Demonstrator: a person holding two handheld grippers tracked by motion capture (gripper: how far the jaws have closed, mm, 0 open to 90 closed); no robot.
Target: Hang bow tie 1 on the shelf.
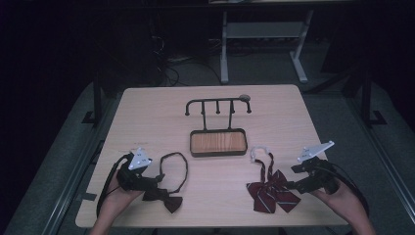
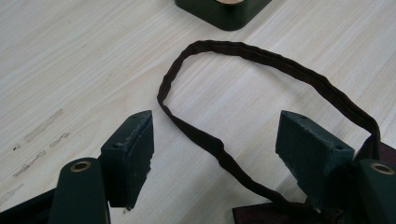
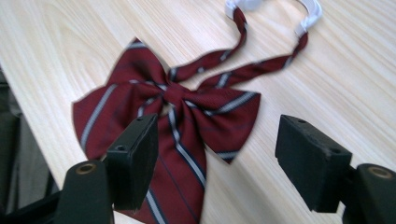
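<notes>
Counter (image 1: 147,117): light wood, carries everything.
Rack with wooden tray (image 1: 218,142): at counter middle, dark hooks rising behind tray.
Striped bow tie (image 1: 271,191): dark red with pale stripes, flat on counter, nearer to person than tray and to its right; white clasp at strap end toward tray.
Dark bow tie (image 1: 166,198): nearer than tray and to its left; strap loop (image 2: 261,53) open toward tray.
Right tongs (image 1: 289,185): spread, empty, just beside striped bow tie.
Left tongs (image 1: 157,179): spread, pinching nothing, strap lying between jaws.
</notes>
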